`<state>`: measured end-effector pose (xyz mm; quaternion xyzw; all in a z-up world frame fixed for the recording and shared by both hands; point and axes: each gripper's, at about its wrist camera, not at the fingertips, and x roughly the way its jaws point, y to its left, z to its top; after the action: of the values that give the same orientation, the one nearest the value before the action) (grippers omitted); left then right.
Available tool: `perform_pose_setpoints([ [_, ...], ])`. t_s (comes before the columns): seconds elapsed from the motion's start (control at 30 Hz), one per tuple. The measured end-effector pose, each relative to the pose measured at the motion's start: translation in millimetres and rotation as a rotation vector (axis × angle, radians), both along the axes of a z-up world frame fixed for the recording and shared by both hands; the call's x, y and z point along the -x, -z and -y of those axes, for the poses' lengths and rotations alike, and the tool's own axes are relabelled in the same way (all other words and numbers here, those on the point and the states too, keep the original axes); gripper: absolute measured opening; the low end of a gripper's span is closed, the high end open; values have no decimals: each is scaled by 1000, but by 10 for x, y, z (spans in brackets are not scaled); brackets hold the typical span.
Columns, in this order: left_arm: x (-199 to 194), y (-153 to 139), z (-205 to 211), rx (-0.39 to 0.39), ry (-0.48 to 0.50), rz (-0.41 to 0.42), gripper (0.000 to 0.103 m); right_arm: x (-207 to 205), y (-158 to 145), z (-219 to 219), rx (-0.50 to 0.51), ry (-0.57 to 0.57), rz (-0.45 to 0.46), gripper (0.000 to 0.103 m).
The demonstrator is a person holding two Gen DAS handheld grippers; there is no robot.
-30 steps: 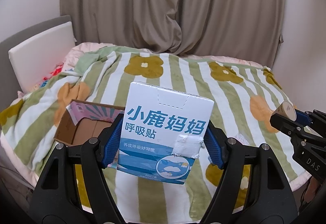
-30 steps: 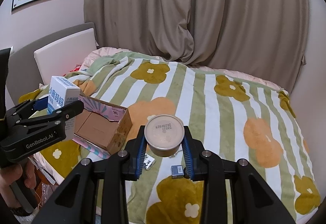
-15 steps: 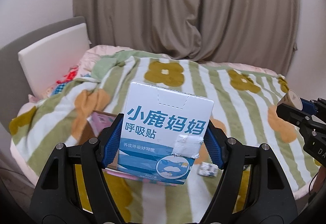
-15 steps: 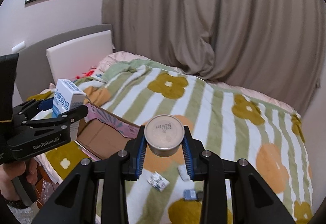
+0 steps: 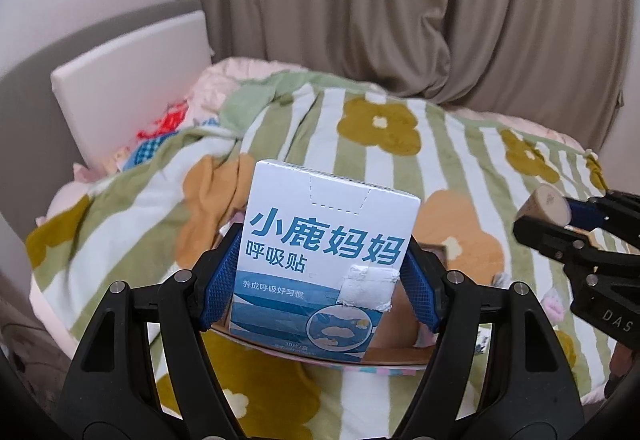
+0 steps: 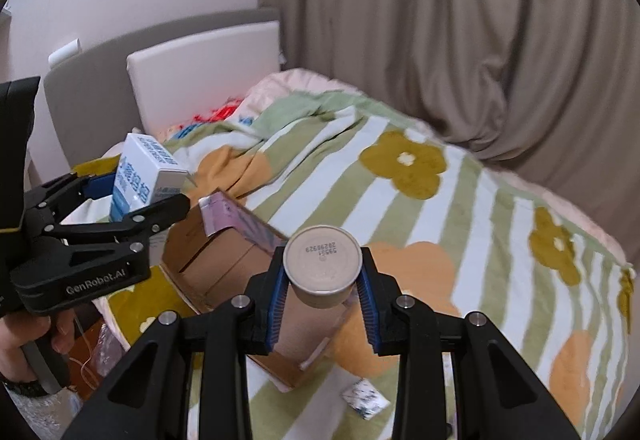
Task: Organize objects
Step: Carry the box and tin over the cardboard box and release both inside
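Observation:
My left gripper is shut on a white and blue carton with Chinese print, held upright above an open cardboard box on the bed. In the right wrist view the carton hangs over the box's left end. My right gripper is shut on a tan round can, its stamped end facing the camera, held over the box's near right corner. The can also shows at the right edge of the left wrist view.
The box lies on a green-striped flower blanket on a bed. A small white packet lies on the blanket near the box. A white headboard cushion and beige curtains stand behind. A hand holds the left gripper.
Both grippers have moved left and closer to the bed, each keeping its load. The carton and the can now hang over the cardboard box instead of beside it.

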<state>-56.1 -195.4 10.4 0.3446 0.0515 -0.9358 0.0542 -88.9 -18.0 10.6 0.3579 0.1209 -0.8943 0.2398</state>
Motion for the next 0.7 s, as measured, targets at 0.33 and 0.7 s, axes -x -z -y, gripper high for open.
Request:
perform_pose_setpoints([
  [0.33,609,760,331,-1,20,177,70,647,877,398,-34,17,231,30],
  [0.7,979,1448,416,6,35,340,70,920,1500,500,-66,51,367,30],
])
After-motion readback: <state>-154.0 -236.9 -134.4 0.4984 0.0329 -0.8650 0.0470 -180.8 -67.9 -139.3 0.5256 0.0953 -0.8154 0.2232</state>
